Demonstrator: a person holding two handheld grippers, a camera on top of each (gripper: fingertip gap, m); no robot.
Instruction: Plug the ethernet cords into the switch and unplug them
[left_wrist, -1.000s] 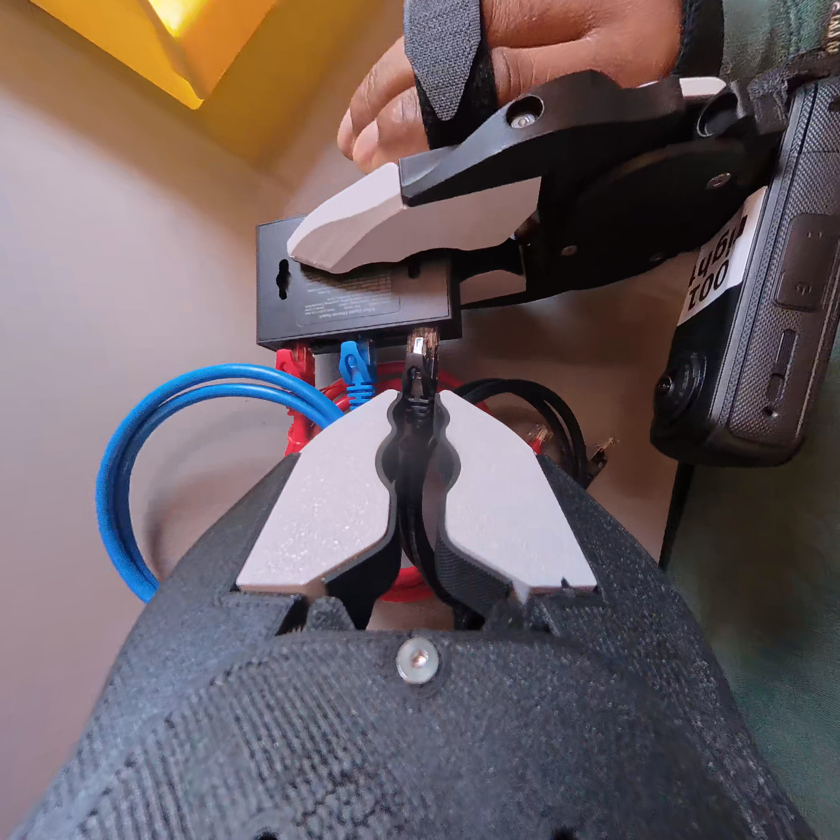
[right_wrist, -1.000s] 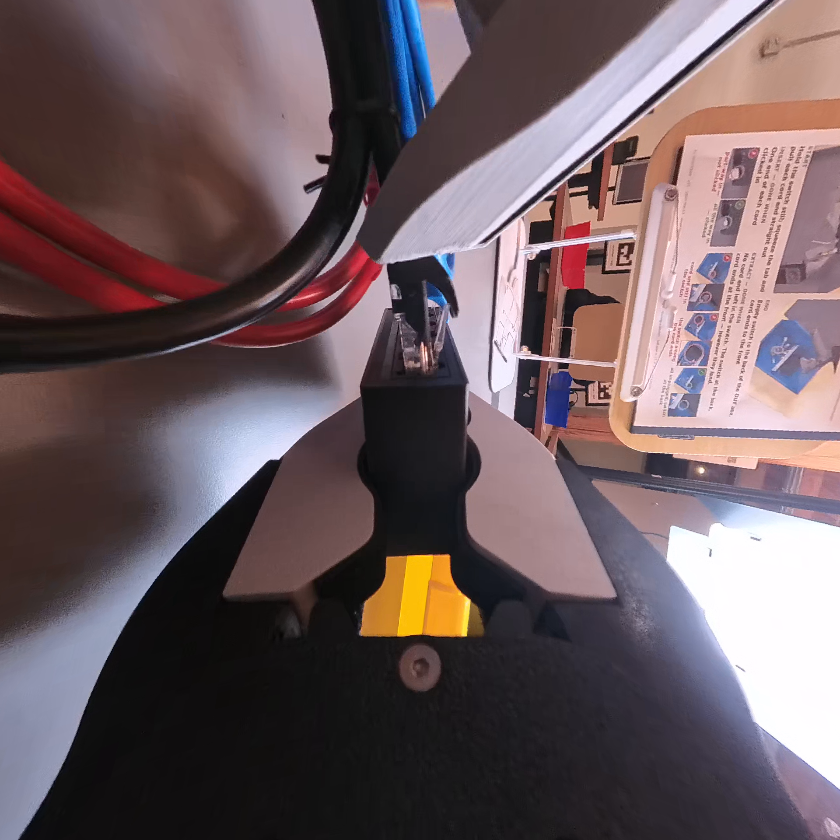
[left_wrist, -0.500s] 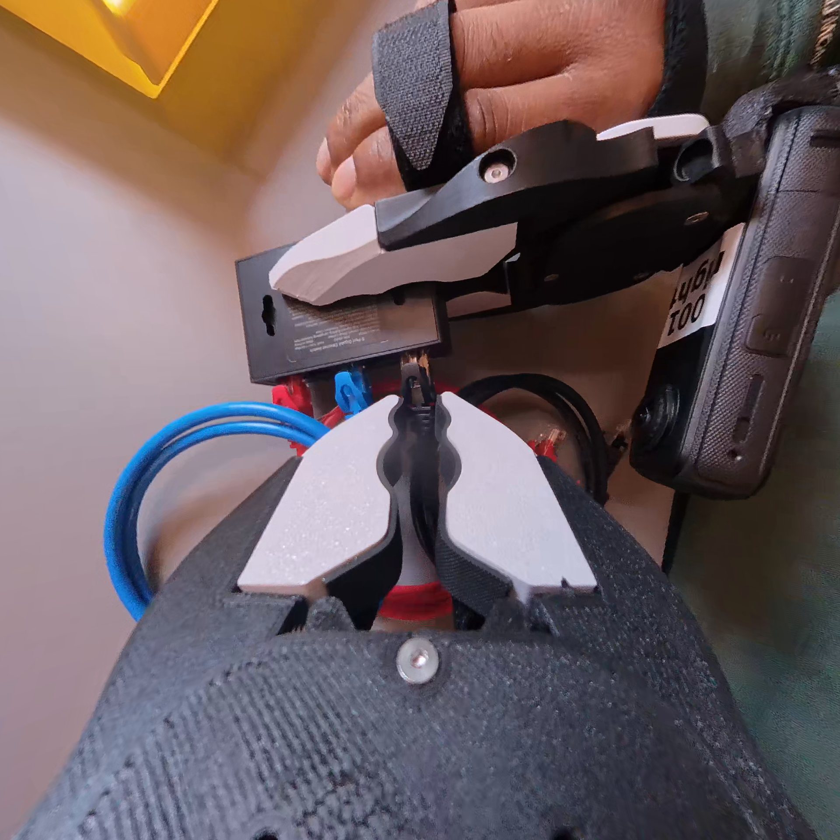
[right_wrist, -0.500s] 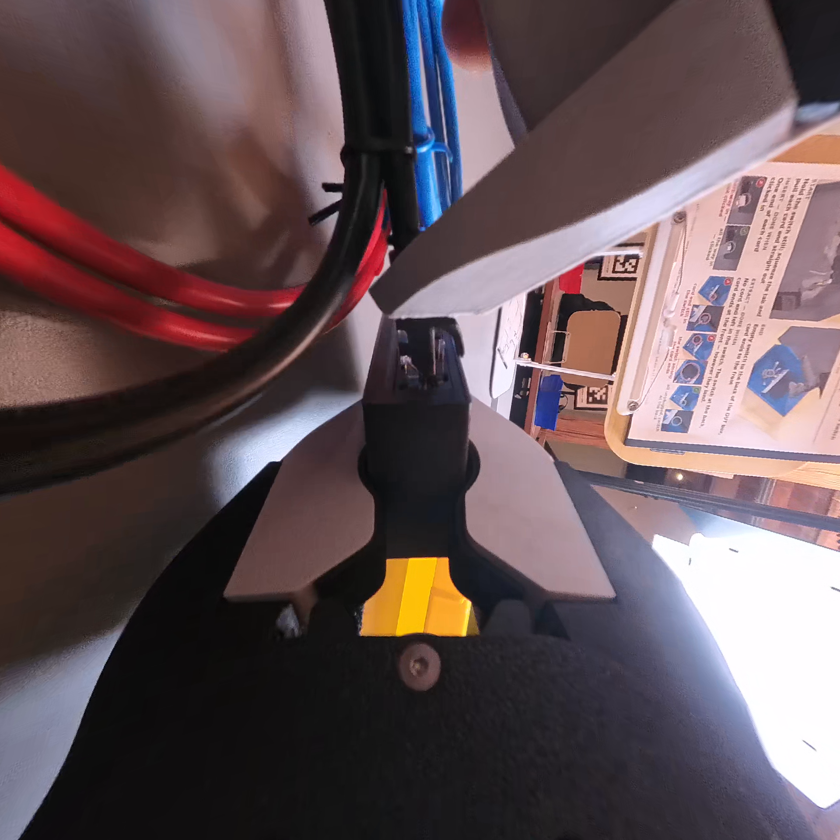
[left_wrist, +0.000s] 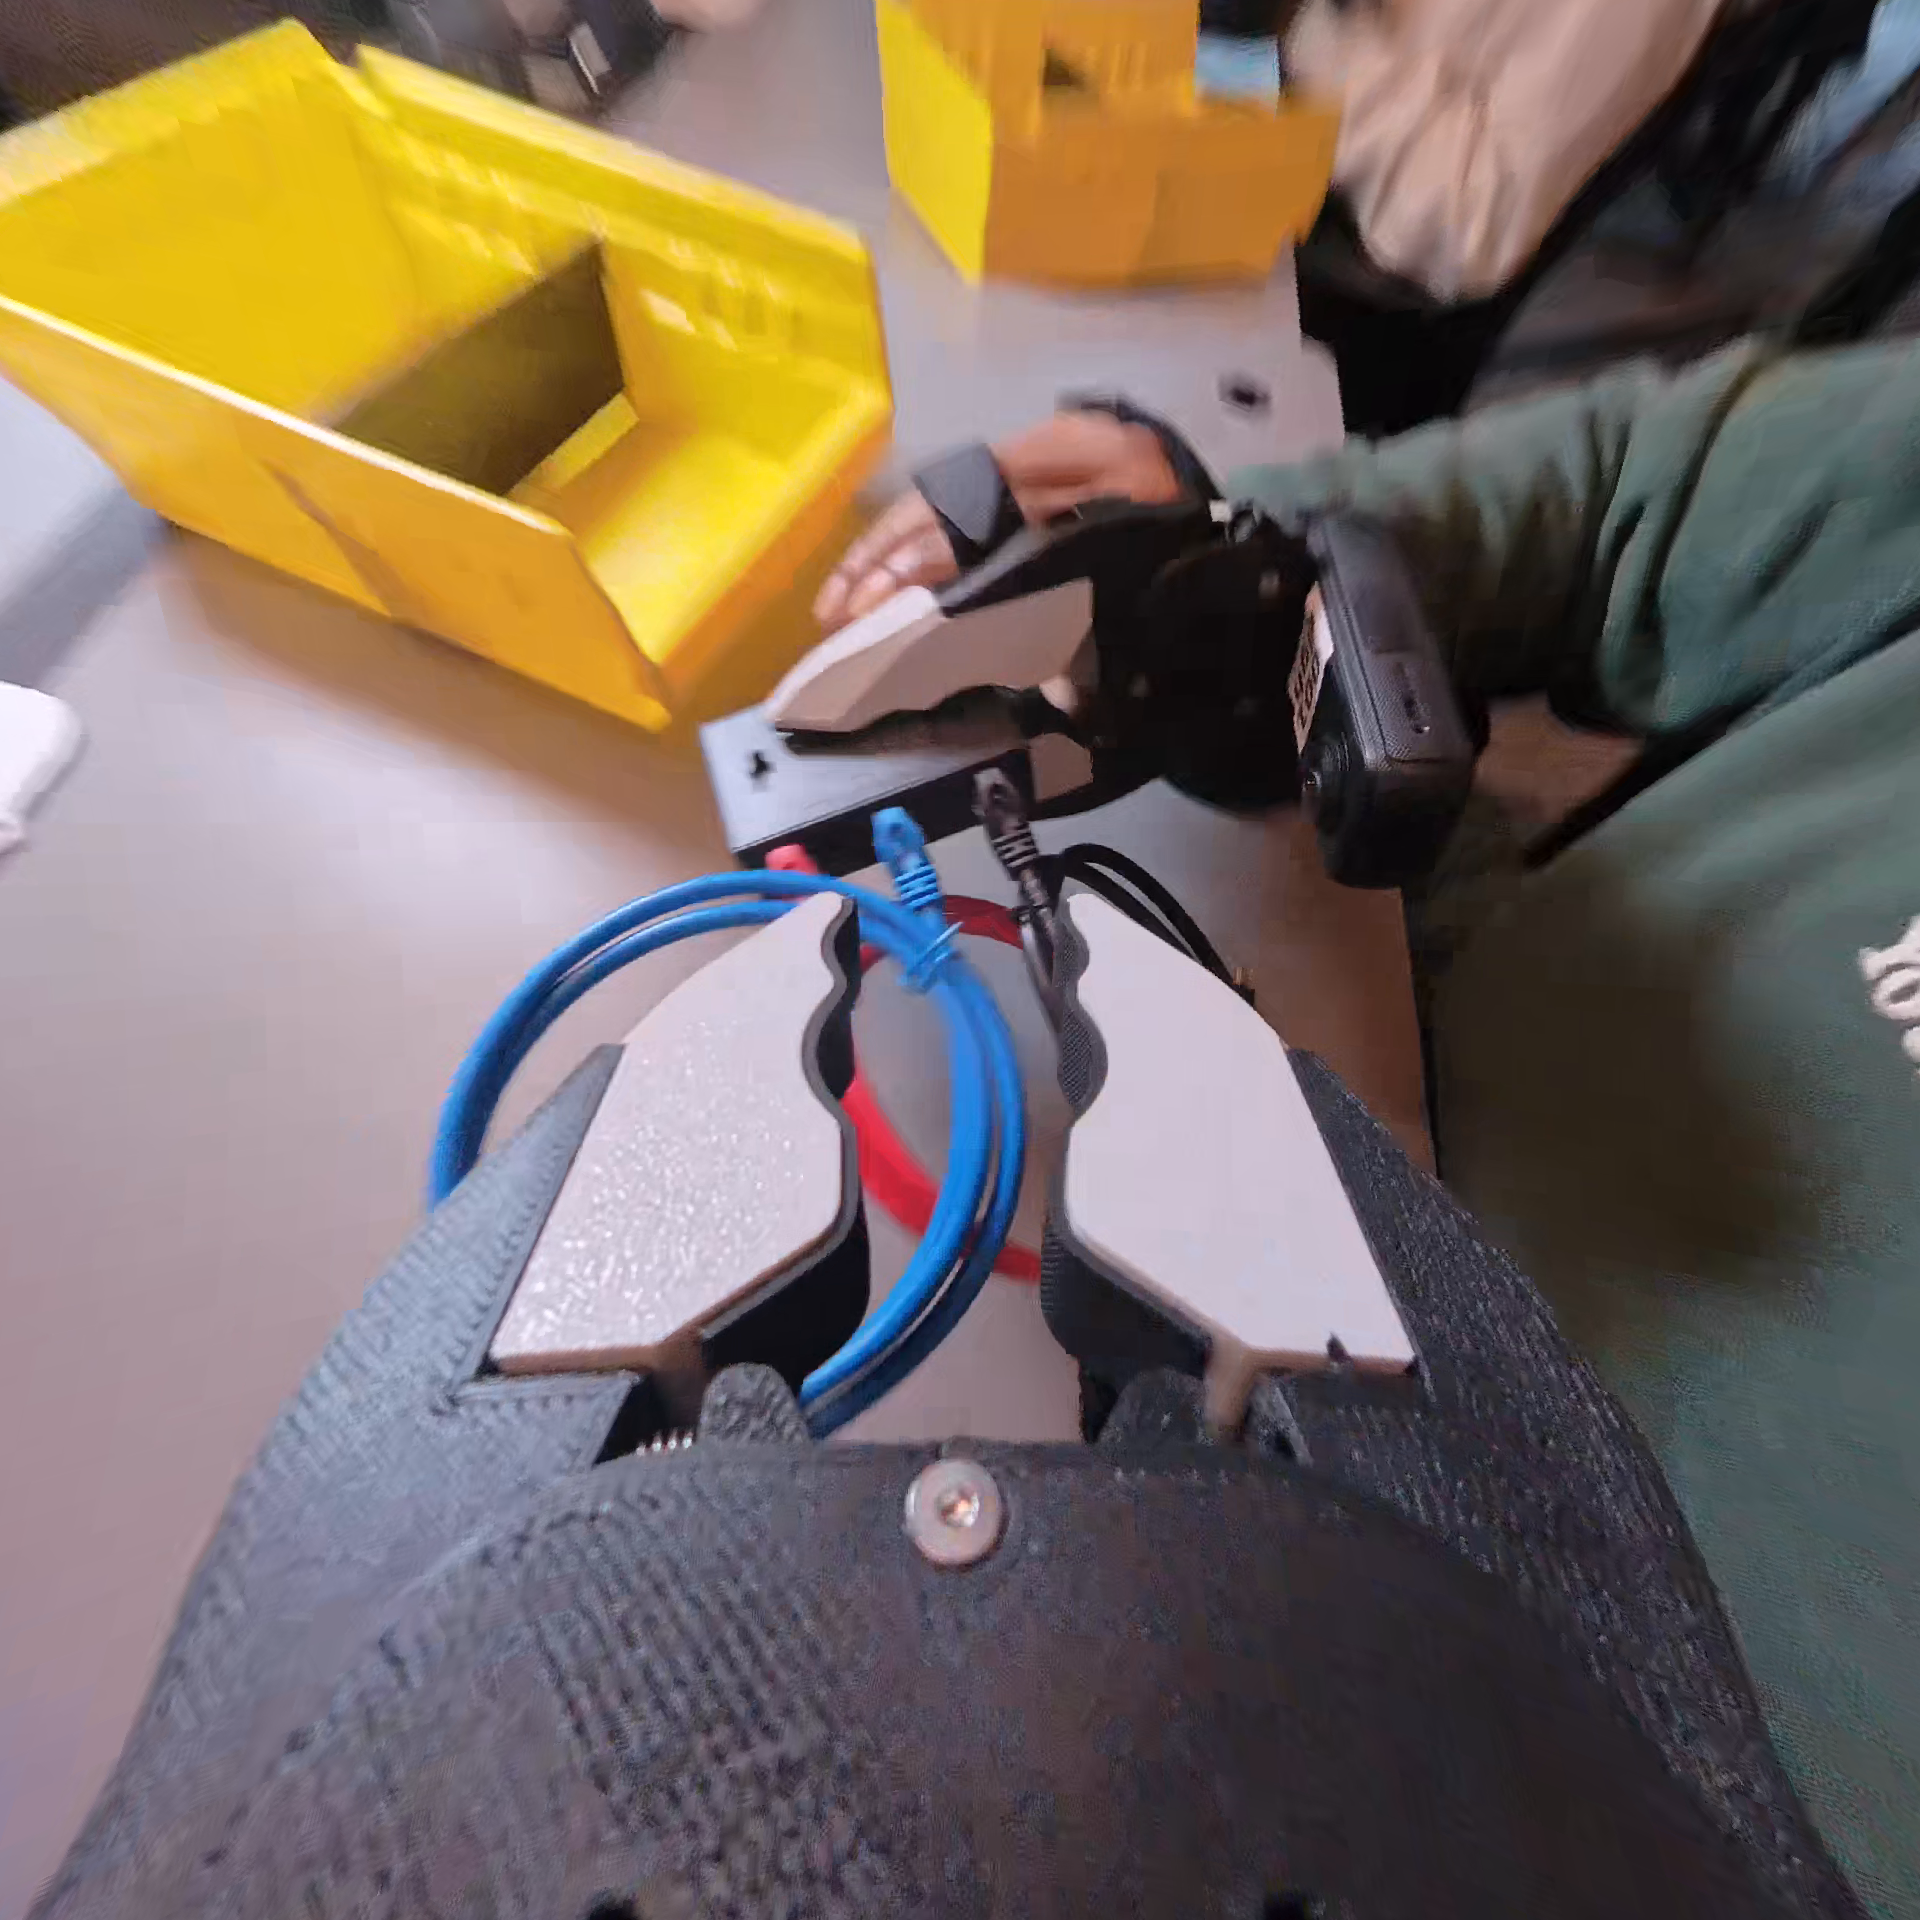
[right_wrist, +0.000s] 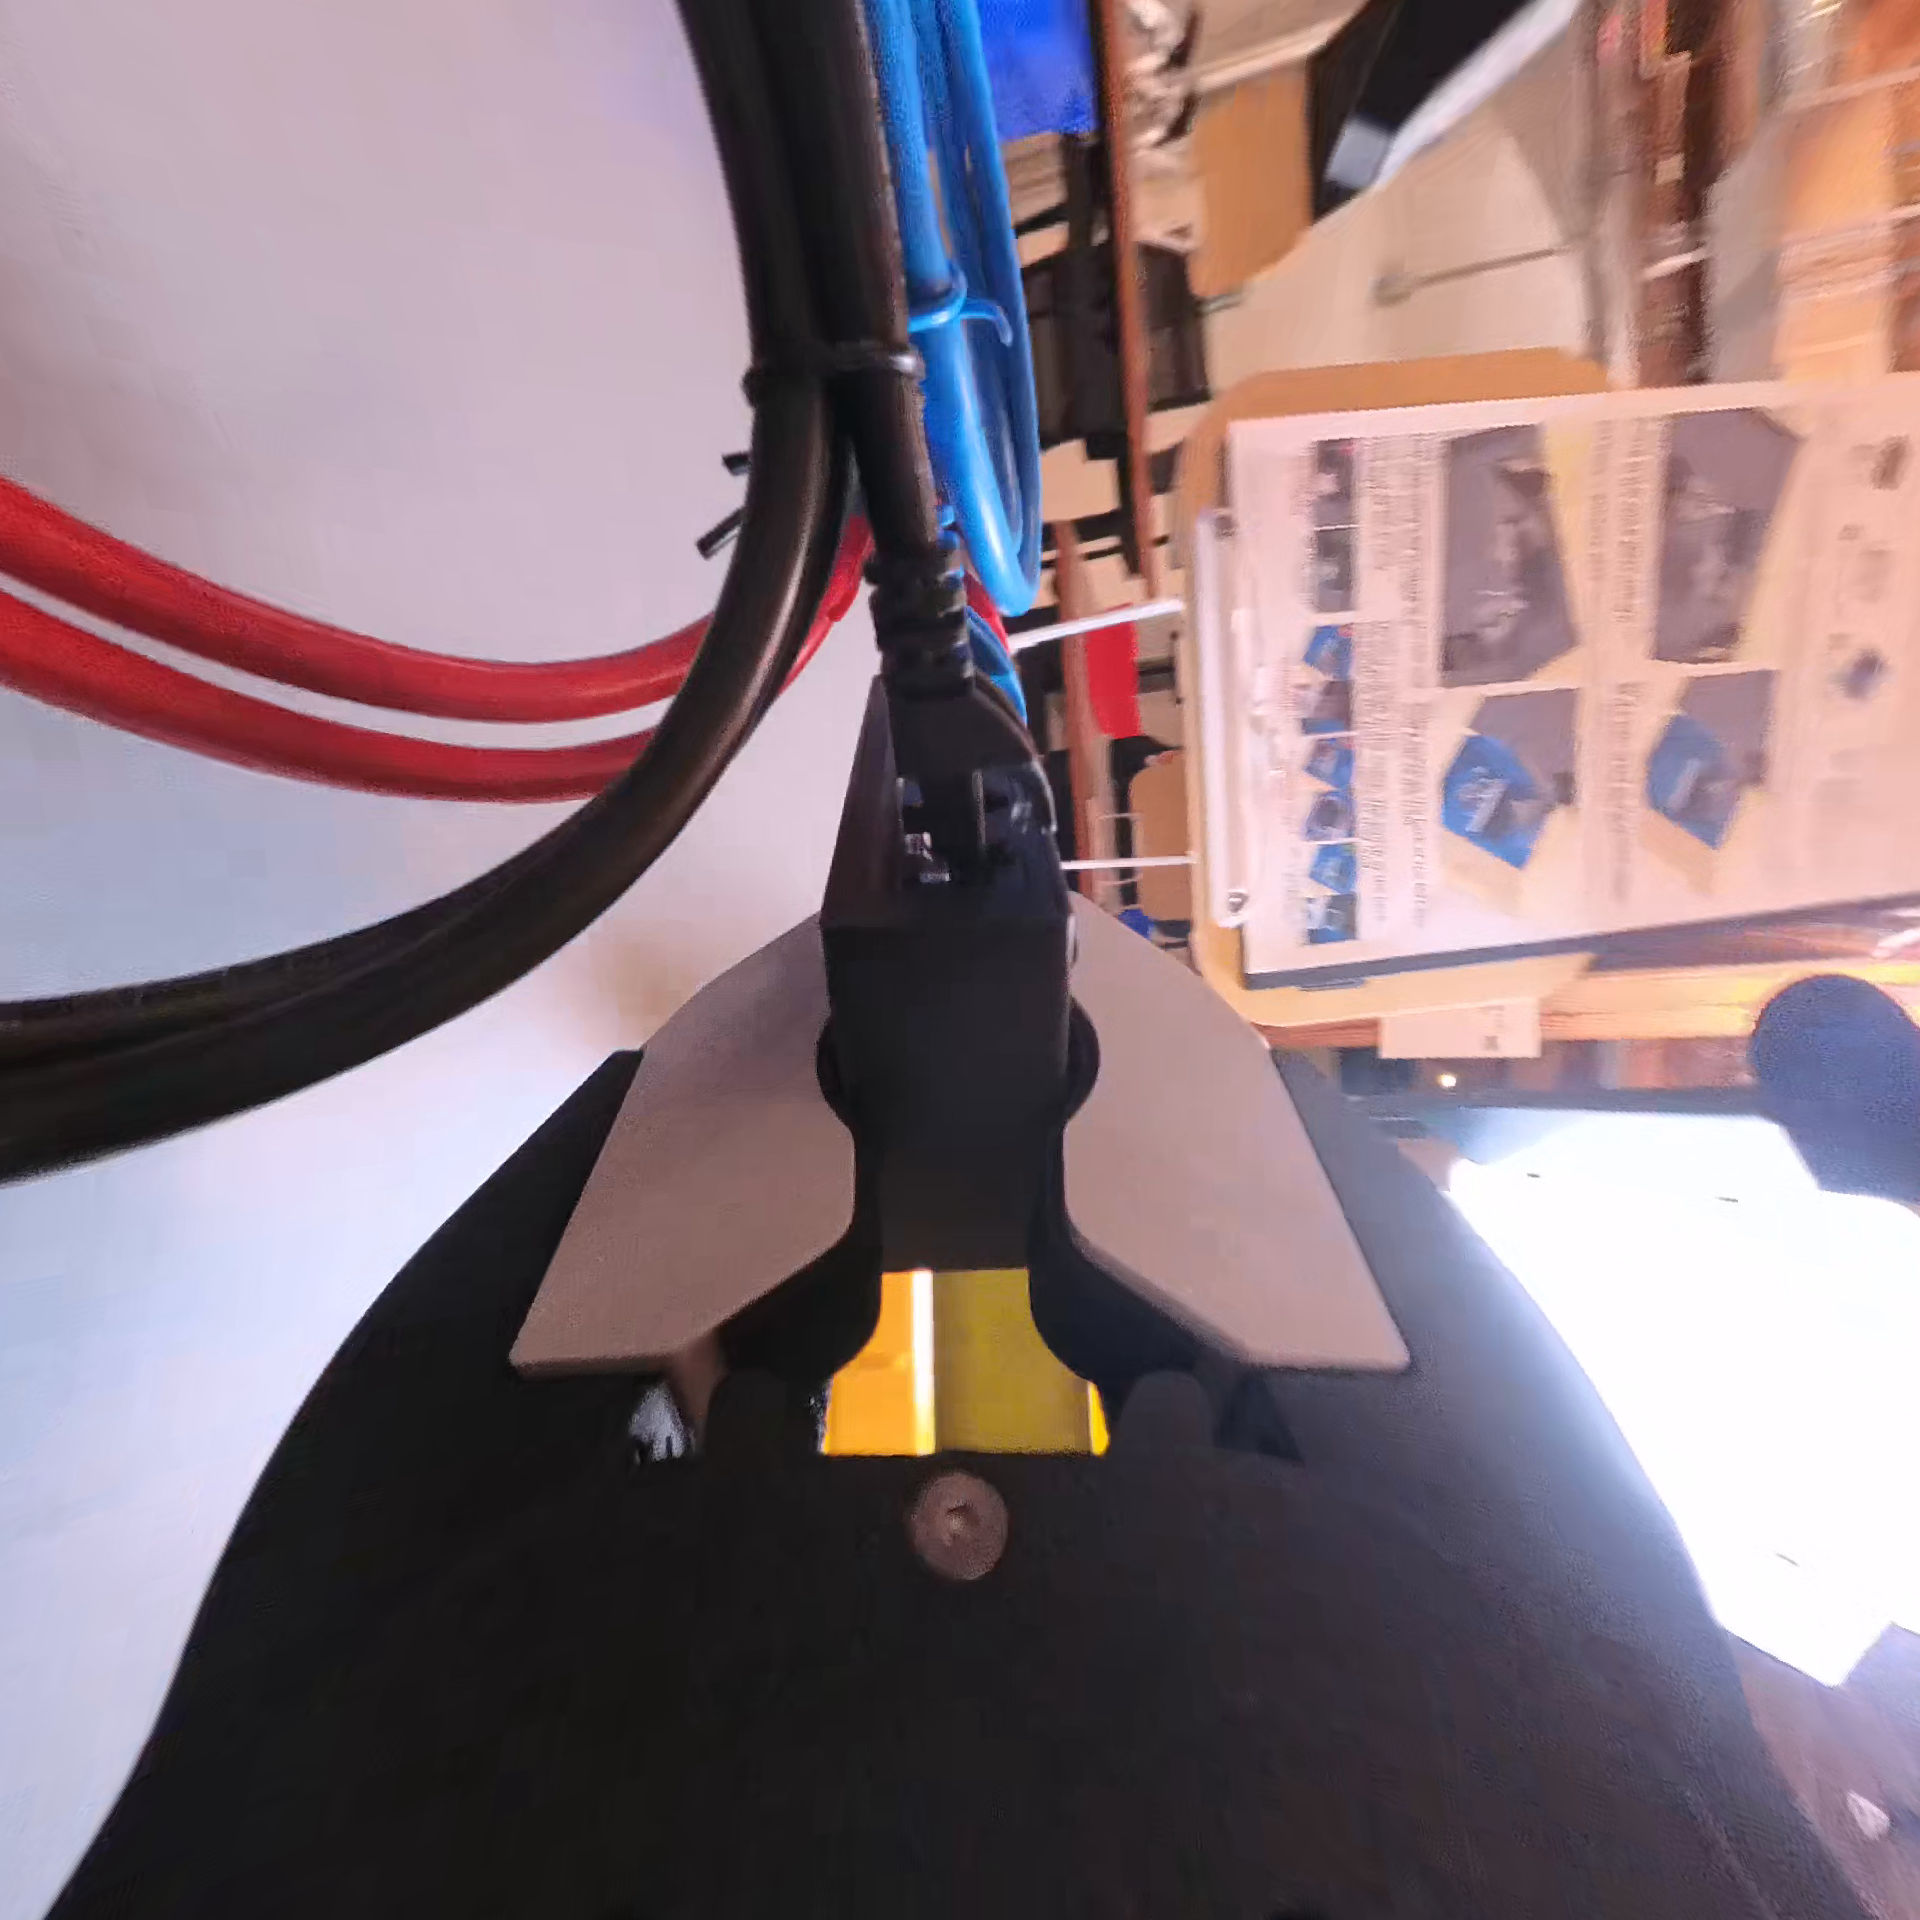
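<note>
L gripper (left_wrist: 951, 940): jaws spread, we hold nothing.
R gripper (right_wrist: 948, 997): we pinch switch (left_wrist: 831, 795).
Risk: black cord (left_wrist: 1023, 862) brushes our L pad, could snag & tug plug loose.
Blue cord (left_wrist: 914, 873): plugged, loops betw our jaws.

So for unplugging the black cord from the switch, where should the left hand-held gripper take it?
Probably on the ribbed boot of the black cord, just behind its plug, coming from the port side of the switch along the cord's line. The boot is stiffer than the cable, and the open left hand-held gripper already faces it.
</note>
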